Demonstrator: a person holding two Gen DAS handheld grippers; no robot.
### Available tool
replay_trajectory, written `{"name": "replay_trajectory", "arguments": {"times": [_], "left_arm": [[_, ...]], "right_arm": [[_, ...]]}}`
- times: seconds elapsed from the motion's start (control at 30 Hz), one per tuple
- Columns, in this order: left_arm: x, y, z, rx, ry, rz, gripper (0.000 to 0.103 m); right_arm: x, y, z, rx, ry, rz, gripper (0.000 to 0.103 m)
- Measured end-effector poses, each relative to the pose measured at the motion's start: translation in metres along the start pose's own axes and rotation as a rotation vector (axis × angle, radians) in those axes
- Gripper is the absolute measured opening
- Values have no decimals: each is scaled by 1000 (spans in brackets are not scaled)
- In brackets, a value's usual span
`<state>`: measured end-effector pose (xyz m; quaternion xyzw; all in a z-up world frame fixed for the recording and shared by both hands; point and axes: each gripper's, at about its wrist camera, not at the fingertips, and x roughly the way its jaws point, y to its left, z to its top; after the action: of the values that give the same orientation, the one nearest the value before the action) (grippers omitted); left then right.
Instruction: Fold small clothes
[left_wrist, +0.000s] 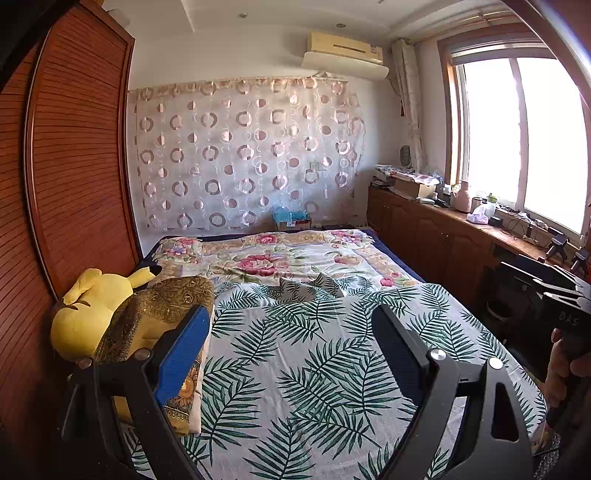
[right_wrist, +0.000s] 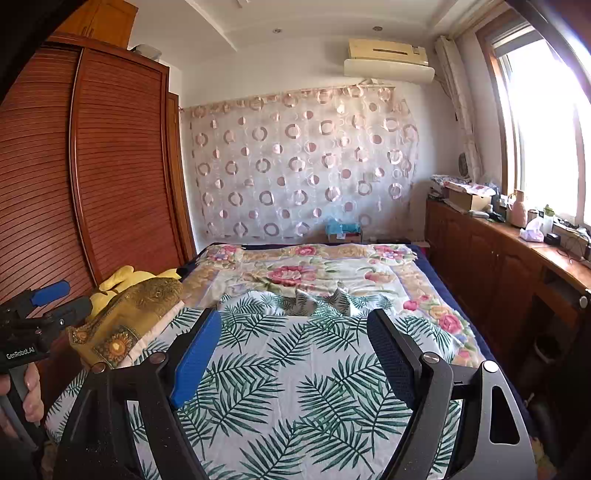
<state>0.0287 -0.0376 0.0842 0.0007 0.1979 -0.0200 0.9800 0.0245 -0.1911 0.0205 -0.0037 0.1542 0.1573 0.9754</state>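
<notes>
Nothing folded yet

Both my left tongs (left_wrist: 291, 343) and right tongs (right_wrist: 295, 350) gape wide, empty; the small crumpled leaf-print garment (left_wrist: 308, 290) lies mid-frame on the palm-leaf bedsheet (left_wrist: 295, 387), untouched, every fold remaining.

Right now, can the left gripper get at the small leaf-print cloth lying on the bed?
Probably yes. The left gripper is open, and only flat leaf-print sheet lies between it and the small cloth.
</notes>
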Motion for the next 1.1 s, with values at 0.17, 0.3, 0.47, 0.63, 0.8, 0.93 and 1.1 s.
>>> {"name": "replay_trajectory", "arguments": {"times": [0.17, 0.3, 0.47, 0.63, 0.8, 0.93, 1.1], "left_arm": [[0, 1, 0, 0, -1, 1, 90], [0, 0, 0, 0, 0, 0, 90], [0, 1, 0, -1, 1, 0, 90], [-1, 1, 0, -1, -1, 0, 90], [0, 1, 0, -1, 0, 0, 90], [0, 1, 0, 0, 1, 0, 90], [0, 1, 0, 0, 1, -1, 90]], "right_arm": [[-1, -1, 0, 0, 0, -2, 83], [-1, -1, 0, 0, 1, -3, 83], [-2, -2, 0, 0, 2, -1, 83], [-3, -2, 0, 0, 2, -1, 83], [-4, -3, -1, 1, 4, -1, 83], [-5, -4, -1, -1, 3, 0, 83], [-5, -5, -1, -2, 4, -1, 83]]}}
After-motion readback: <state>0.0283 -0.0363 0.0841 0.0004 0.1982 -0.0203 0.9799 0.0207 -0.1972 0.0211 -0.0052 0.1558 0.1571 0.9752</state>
